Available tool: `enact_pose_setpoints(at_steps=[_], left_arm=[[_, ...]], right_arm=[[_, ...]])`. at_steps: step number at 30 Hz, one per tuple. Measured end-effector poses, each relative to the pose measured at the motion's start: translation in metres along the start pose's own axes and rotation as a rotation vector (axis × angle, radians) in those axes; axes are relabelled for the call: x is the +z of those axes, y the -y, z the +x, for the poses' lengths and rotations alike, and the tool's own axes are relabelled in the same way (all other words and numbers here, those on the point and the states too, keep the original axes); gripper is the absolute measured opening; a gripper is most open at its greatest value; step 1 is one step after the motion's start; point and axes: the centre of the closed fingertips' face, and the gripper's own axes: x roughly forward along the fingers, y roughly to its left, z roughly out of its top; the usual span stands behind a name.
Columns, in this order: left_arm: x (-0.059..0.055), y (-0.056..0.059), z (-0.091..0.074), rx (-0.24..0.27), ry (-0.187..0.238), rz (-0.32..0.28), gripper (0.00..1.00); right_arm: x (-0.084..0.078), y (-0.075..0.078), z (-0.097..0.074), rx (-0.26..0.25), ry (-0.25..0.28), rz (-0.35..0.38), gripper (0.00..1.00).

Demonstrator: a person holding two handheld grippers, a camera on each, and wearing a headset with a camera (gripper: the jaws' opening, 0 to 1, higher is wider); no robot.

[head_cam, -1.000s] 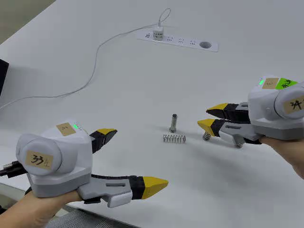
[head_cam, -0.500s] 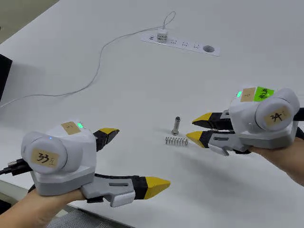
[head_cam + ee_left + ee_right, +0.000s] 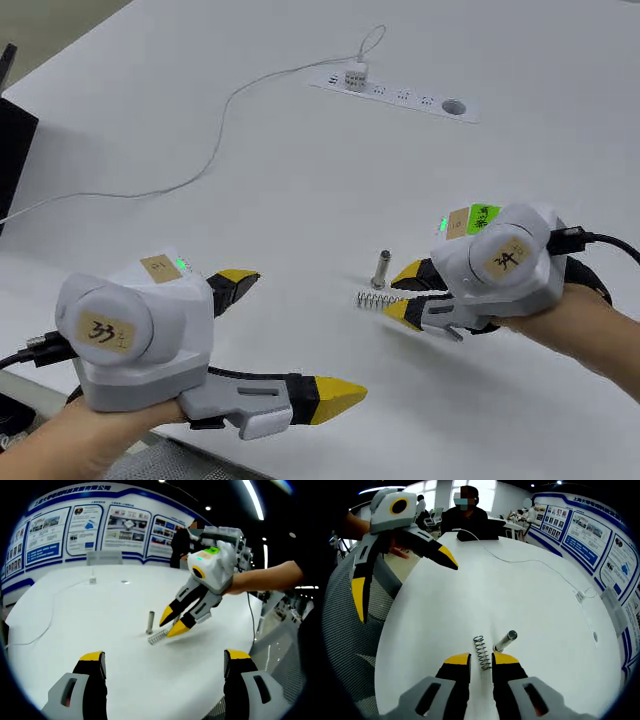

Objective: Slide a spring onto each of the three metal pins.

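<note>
1. Head view – bright, even overhead light on the matte white tabletop (image 3: 280, 190); sharp throughout.
2. Soft, faint shadow on it beneath the white-and-grey, yellow-tipped right gripper (image 3: 404, 292).
3. Left gripper view – long ceiling light strip (image 3: 252, 500) blown out; blue-and-white wall posters (image 3: 75, 530) soft, print unreadable.
4. Both gripper views: heavy fisheye bending towards the edges.

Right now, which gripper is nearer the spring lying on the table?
Right. The right gripper has its tips at one end of the spring; the left gripper hangs well back, open.
</note>
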Motion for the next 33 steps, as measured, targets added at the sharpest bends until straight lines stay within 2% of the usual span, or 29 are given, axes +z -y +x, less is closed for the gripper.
enact_pose_setpoints(at_steps=[13, 20, 21, 27, 33], left_arm=[[-0.001, -0.001, 0.001, -0.002, -0.001, -0.002, 1.0], [-0.001, -0.001, 0.0, 0.0, -0.001, -0.009, 1.0], [-0.001, -0.001, 0.0, 0.0, -0.002, -0.008, 1.0], [-0.001, 0.0, 0.0, 0.001, -0.002, -0.008, 1.0], [-0.003, -0.002, 0.0, 0.005, -0.009, -0.015, 1.0]], right_arm=[[-0.012, 0.0, 0.011, 0.017, -0.062, 0.005, 0.15], [-0.018, -0.005, 0.013, 0.042, -0.089, 0.026, 0.12], [-0.016, -0.005, 0.014, 0.043, -0.075, 0.034, 0.12], [-0.018, -0.005, 0.013, 0.051, -0.068, 0.08, 0.11], [-0.017, -0.006, 0.012, 0.041, -0.073, 0.086, 0.11]])
